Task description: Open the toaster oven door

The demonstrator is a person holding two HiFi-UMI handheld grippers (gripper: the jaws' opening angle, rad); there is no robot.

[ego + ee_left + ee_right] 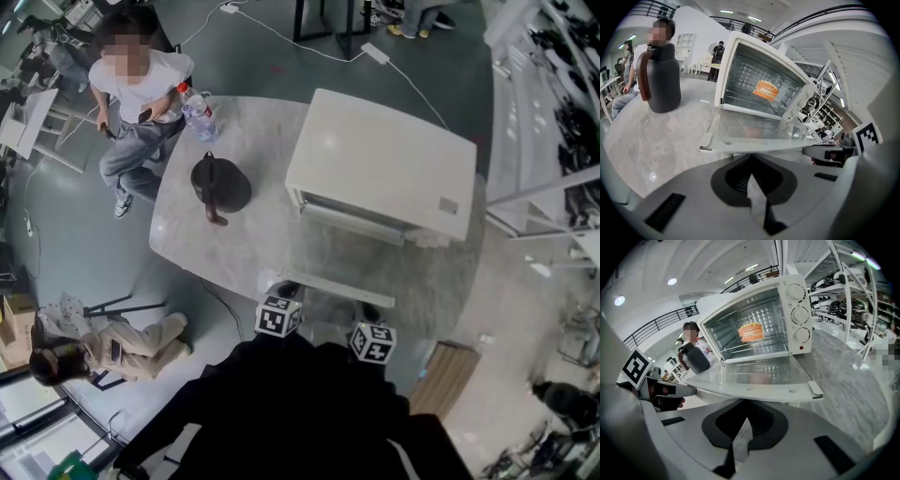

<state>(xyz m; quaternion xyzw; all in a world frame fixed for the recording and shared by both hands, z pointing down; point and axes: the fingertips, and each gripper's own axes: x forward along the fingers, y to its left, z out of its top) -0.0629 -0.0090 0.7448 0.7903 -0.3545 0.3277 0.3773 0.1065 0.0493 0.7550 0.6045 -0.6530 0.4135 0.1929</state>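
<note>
The white toaster oven (pixel 380 159) stands on the marble table with its glass door (pixel 342 286) swung down flat toward me. Toast (pixel 765 90) lies on the rack inside, also seen as toast (pixel 751 332) in the right gripper view. The left gripper (pixel 752 180) sits just below and in front of the door (pixel 759 133), fingers closed together with nothing between them. The right gripper (pixel 743 425) is likewise shut and empty under the door's front edge (pixel 759 380). In the head view both grippers (pixel 278 316) (pixel 372 341) sit side by side at the door's edge.
A black jug (pixel 220 183) and a water bottle (pixel 199 117) stand on the table (pixel 253 244) left of the oven. A person (pixel 141 94) sits at the far left edge; another person (pixel 112 347) crouches on the floor. Shelving (pixel 562 112) rises at the right.
</note>
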